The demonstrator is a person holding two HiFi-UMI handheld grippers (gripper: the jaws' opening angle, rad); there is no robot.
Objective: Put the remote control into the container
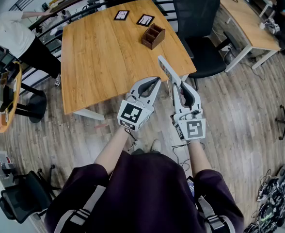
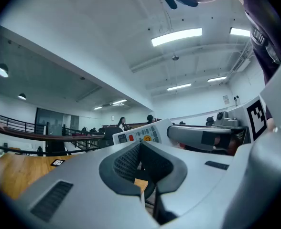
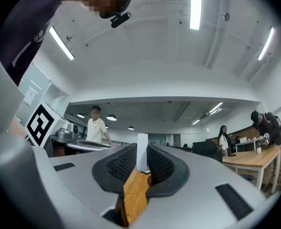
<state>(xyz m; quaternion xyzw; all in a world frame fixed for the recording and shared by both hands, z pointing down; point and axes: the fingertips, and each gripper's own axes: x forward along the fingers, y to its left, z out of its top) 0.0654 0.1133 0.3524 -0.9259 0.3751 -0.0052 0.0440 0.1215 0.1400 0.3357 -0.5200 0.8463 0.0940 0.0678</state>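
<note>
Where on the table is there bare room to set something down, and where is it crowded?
Bare: the near half and whole left side of the table, down to its front edge. Crowded: the far right part, where two marker cards lie near the container.

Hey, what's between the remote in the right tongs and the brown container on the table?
Only bare tabletop, as the head view shows; the remote control in the right tongs points toward the container.
</note>
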